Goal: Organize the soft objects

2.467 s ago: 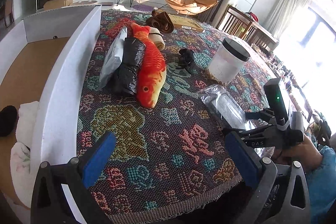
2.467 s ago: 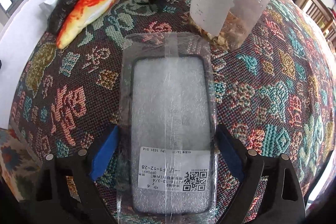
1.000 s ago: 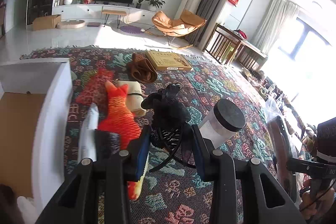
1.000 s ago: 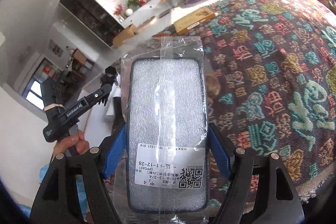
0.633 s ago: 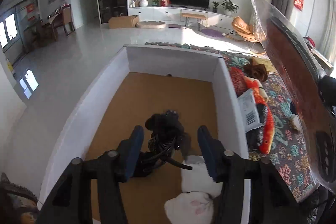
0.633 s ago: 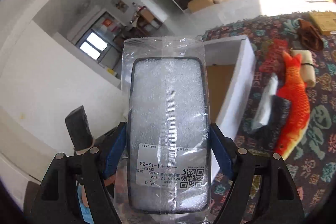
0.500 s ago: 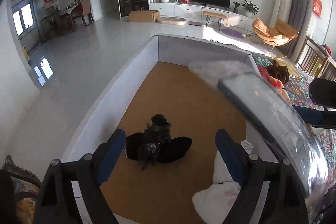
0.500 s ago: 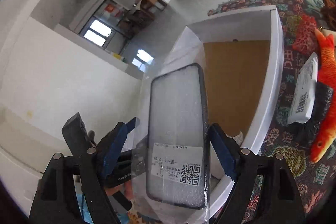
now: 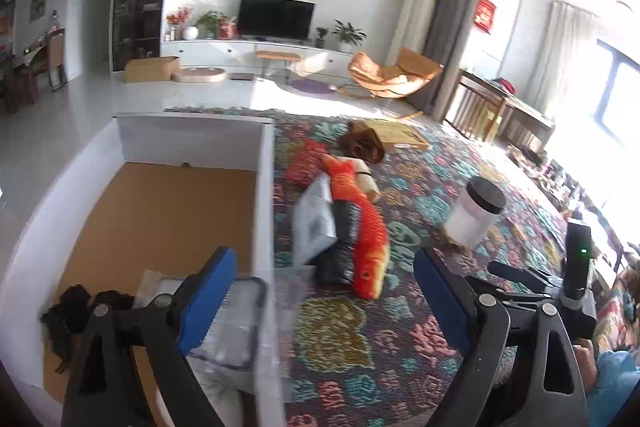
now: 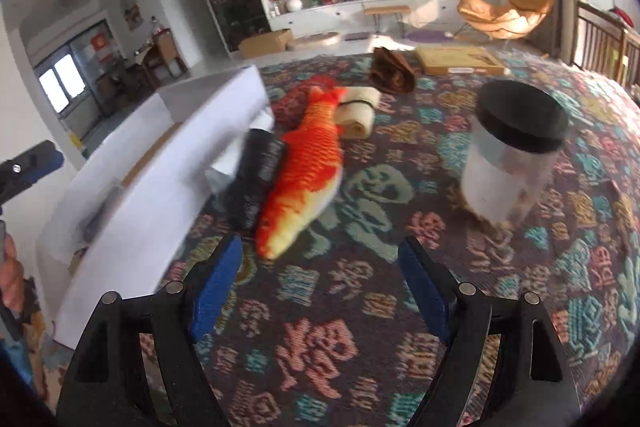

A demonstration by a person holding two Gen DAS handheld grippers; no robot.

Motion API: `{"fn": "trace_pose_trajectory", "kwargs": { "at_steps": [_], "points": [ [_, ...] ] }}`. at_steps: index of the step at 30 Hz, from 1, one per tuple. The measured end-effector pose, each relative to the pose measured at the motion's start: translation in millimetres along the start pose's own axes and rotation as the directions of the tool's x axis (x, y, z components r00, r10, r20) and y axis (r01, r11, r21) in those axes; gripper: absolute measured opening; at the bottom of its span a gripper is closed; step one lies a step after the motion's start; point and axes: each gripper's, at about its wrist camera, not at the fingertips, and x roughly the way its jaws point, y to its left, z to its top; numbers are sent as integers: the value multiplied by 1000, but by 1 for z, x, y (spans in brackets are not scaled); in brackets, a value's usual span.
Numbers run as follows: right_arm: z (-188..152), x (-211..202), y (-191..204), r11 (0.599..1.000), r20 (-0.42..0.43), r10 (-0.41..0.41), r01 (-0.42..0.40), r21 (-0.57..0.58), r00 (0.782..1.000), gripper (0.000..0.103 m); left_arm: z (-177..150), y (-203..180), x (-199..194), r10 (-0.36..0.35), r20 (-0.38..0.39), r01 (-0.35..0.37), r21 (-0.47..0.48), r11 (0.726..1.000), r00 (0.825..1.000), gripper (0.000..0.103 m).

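My left gripper (image 9: pixel 320 279) straddles the near wall of the white box (image 9: pixel 264 211), its jaws opening with nothing between them. Inside the box lie a black fabric item (image 9: pixel 76 311), a bagged phone case (image 9: pixel 228 323) and something white below it. My right gripper (image 10: pixel 320 267) is open and holds nothing, hanging over the patterned cloth just short of the orange fish plush (image 10: pixel 308 171). That fish plush (image 9: pixel 364 227) lies by the box with a black bag (image 9: pixel 340 239) and a grey mailer bag (image 9: pixel 314 223) beside it.
A frosted jar with a black lid (image 10: pixel 512 155) stands on the right. Farther back lie a beige roll (image 10: pixel 356 115), a brown item (image 10: pixel 392 71), a red item (image 9: pixel 306 165) and a flat cardboard box (image 10: pixel 460 61). A hand (image 10: pixel 8 279) shows at the left edge.
The left gripper let go of the black item in the box and opened wide. The right gripper dropped the bagged phone case into the box and swung back over the table.
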Motion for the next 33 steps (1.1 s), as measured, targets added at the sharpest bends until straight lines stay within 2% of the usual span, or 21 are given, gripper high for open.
{"fn": "trace_pose_trajectory", "kwargs": {
  "at_steps": [2,3,6,9,13,16,18,22,33],
  "points": [
    [-17,6,-39,984,-56,-153,158,81,987,84,-13,-42,27,-89,-63,92,43,995,994,98],
    [-22,8,-57,970,-77,-201,209,120,977,84,-22,-58,44,-120,-100,126,53,991,988,98],
    [-25,18,-98,924,-158,-251,285,255,955,84,-47,-94,98,-147,-190,160,55,986,971,98],
    [-15,26,-106,917,-150,-293,322,235,944,83,-64,-104,147,-65,-243,87,81,993,968,98],
    [-11,46,-103,908,-117,-361,377,183,925,85,-72,-98,185,46,-235,-13,140,990,971,98],
    [-9,52,-103,907,-101,-368,381,182,924,88,-73,-98,189,52,-223,-14,169,985,973,98],
    [-8,53,-105,908,-98,-364,377,185,926,88,-76,-103,195,74,-220,-28,203,979,973,102],
    [-7,51,-105,906,-93,-372,383,182,924,88,-79,-114,201,145,-222,-81,271,959,964,103],
    [-13,48,-94,904,-87,-378,387,181,922,88,-79,-111,202,139,-222,-78,263,962,965,103]
  ]
}}
